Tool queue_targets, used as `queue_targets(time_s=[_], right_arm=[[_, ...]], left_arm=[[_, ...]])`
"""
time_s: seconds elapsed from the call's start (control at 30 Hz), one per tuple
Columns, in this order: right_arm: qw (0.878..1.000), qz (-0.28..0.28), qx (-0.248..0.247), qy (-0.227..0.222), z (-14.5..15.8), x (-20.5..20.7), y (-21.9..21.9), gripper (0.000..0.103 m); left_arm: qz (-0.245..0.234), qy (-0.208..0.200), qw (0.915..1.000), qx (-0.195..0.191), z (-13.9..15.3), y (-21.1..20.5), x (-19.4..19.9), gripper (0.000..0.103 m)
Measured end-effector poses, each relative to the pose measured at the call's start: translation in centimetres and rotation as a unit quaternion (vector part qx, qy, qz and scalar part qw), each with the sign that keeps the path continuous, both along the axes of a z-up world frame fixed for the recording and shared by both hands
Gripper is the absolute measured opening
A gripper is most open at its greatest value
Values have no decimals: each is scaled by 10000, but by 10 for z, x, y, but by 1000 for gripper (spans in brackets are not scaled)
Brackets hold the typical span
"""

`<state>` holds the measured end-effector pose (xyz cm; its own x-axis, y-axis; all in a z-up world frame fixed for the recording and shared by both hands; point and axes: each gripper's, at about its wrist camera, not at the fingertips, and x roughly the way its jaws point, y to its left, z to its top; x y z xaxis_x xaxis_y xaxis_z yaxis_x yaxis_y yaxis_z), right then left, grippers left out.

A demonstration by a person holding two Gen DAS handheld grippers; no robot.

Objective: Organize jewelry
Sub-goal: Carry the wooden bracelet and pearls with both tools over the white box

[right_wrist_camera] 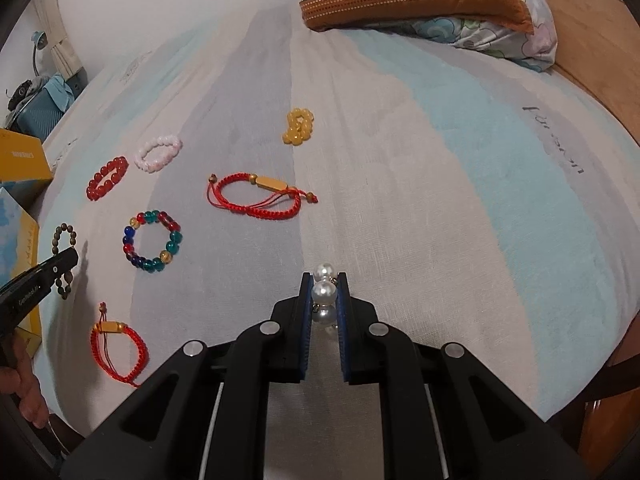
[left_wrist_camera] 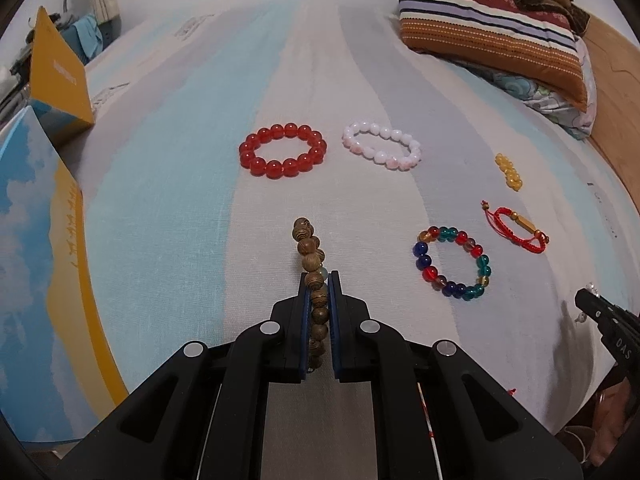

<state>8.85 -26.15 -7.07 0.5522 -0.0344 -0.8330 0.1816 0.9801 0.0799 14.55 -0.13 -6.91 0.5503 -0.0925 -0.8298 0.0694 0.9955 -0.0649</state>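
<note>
My left gripper is shut on a brown wooden bead bracelet over the striped bedsheet; it also shows in the right wrist view. My right gripper is shut on a white pearl bracelet. On the sheet lie a red bead bracelet, a pink-white bracelet, a yellow bead bracelet, a multicolour bead bracelet and a red cord bracelet. A second red cord bracelet lies near the front edge.
A sky-print box and a yellow box stand at the left. Striped pillows lie at the far right by a wooden bed frame. A person's hand shows at the lower left.
</note>
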Motion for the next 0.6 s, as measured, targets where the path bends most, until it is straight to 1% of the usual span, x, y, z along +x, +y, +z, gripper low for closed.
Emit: queue_targets(time_s=[0.27, 0.5, 0.6], right_arm=[[10000, 52, -3, 6, 5, 0, 9, 10], [9999, 71, 20, 132, -1, 3, 17, 10], [9999, 65, -18, 119, 0, 3, 21, 10]], left_arm=[[-38, -51, 10000, -40, 15, 2, -10, 7], [-54, -161, 9998, 64, 33, 9, -20, 7], [-123, -178, 9997, 69, 41, 11, -25, 7]])
